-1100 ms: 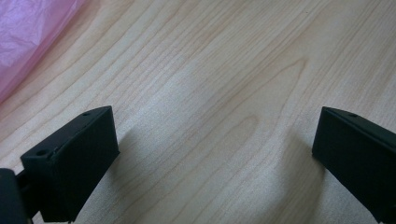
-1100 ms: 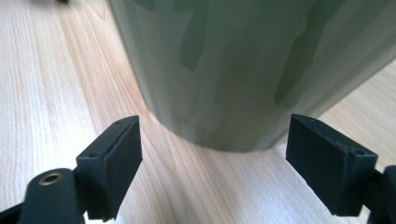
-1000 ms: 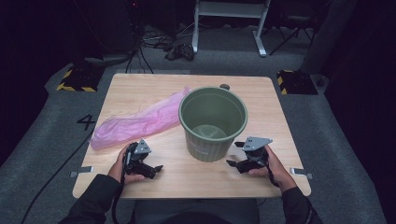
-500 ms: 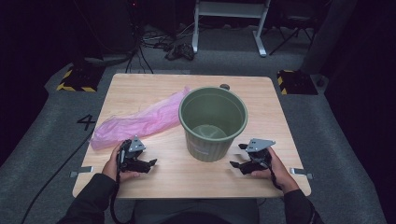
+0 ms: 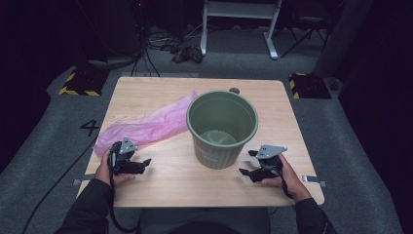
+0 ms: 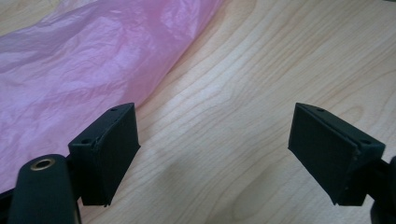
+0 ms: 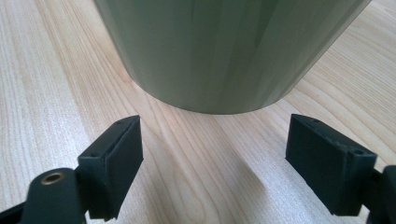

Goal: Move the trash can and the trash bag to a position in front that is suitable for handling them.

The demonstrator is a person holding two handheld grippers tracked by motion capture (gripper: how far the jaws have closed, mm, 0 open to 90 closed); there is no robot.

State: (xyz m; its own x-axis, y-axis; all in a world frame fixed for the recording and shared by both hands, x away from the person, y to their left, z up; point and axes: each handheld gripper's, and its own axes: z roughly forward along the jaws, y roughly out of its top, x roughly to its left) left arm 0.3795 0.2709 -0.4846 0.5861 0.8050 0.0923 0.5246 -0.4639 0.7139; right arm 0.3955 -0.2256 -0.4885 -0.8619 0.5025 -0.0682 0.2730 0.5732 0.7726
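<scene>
A green bin [image 5: 222, 127] stands upright mid-table, nothing visible inside it. A crumpled pink plastic bag [image 5: 146, 126] lies flat to its left, stretching toward the table's left edge. My left gripper [image 5: 141, 163] rests low at the front left, just below the bag's near end, jaws wide open and empty; in its own view the pink bag [image 6: 70, 65] lies just beyond its left jaw. My right gripper [image 5: 247, 163] sits at the front right, open and empty, pointing at the green bin's base [image 7: 219, 51] from close by.
The wooden table [image 5: 160, 187] has bare surface in front of the bin. A small dark knob [image 5: 234, 90] sits behind the bin. Beyond the far edge are floor cables and a white stand [image 5: 238, 14].
My left gripper has slid left and slightly toward the bag's near end. The right gripper has barely shifted. Bin and bag have not moved.
</scene>
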